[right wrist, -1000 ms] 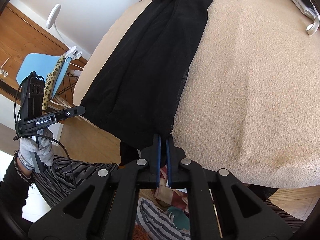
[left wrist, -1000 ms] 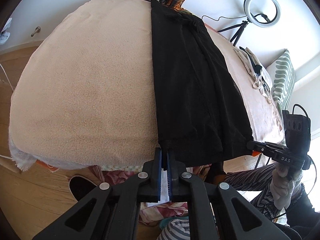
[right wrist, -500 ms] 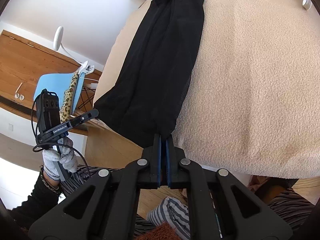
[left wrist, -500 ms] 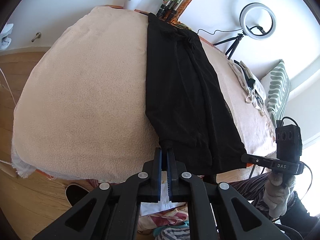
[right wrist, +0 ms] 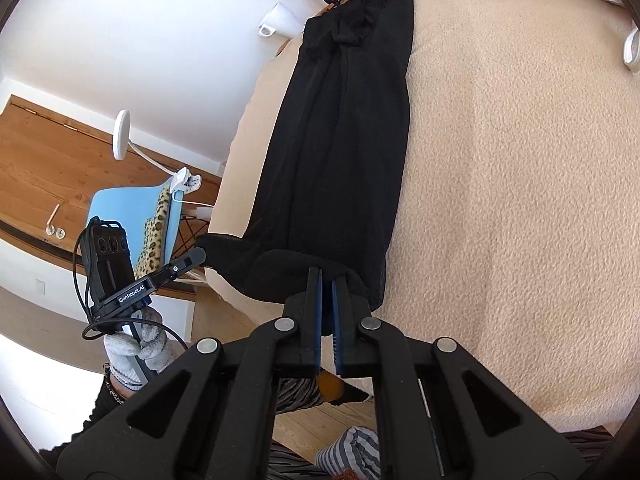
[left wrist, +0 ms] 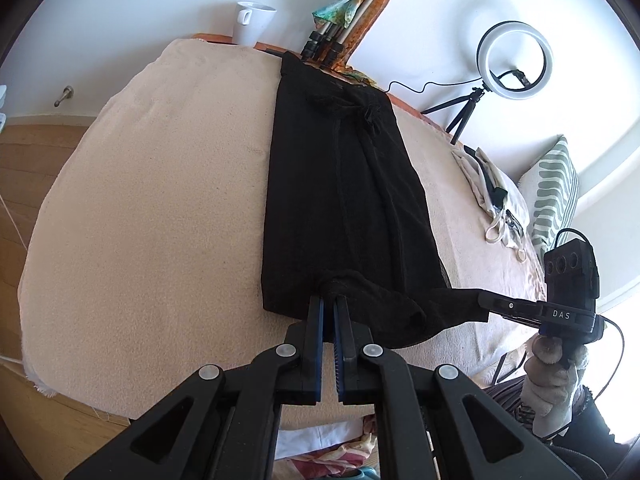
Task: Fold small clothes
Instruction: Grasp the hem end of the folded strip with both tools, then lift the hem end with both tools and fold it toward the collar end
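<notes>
Though small: "DAS" ("GenRobot.AI")

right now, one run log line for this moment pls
phase: first fold | left gripper: shut on black garment hem | right gripper: shut on hem | surface: beige blanket

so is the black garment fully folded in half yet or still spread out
Still mostly spread. The black garment lies long on the beige cover; only its near hem is lifted, pinched by both grippers.

A white mug and a ring light on its tripod are seen by the wall. A striped cushion is propped at the far right, and a leopard-print cloth is draped over a blue chair.
</notes>
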`<state>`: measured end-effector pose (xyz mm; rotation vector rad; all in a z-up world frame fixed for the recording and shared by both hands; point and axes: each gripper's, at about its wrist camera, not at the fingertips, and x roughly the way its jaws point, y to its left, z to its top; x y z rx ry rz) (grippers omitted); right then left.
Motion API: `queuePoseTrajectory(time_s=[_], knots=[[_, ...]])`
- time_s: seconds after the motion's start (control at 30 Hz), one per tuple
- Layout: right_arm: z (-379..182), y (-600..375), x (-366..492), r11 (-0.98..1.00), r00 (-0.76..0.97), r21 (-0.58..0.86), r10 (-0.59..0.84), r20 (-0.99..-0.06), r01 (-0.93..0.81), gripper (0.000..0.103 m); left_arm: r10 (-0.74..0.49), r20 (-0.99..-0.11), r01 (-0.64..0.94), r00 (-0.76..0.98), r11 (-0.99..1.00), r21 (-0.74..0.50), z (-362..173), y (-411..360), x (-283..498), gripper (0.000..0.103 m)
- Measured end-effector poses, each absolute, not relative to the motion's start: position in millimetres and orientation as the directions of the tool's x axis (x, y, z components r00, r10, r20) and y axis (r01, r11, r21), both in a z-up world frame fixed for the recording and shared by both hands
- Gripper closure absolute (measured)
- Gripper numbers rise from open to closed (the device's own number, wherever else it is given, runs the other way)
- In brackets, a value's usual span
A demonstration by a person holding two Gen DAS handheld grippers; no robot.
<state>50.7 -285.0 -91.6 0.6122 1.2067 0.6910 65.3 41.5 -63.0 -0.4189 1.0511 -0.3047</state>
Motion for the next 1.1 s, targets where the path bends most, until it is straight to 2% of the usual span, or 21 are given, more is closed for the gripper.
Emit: queuePoseTrajectory(time_s=[0.7,0.77,0.8,0.9,1.1], knots=[[-113.9,-264.5,136.0,0.718,0.220,0.688,0.691,-0.689,-0.100,0.098,-0.356,-0.808,-0.013,0.470,0.912,-0.409,-94.8,43.6,155.7,0.101],[-114.1,-264.0,139.0,0.721,0.219,0.685,0.688,-0.691,-0.102,0.097,-0.340,-0.810,-0.017,0.478,0.918,-0.395,-94.3,44.3,157.6,0.085],[-113.5,-266.1,140.5,0.727,0.224,0.678,0.682,-0.697,-0.103,0.096,-0.327,-0.811,-0.019,0.486,0.923,-0.383,-92.3,45.8,157.5,0.084],[-104.5,-268.2,140.1,0.748,0.246,0.651,0.661,-0.709,-0.132,0.089,-0.303,-0.799,0.009,0.519,0.937,-0.350,-81.1,48.6,149.1,0.083],[-76.9,-263.4,121.6,0.747,0.287,0.599,0.664,-0.690,-0.289,0.089,-0.365,-0.809,0.156,0.462,0.931,-0.331,-80.4,34.8,124.2,0.083]])
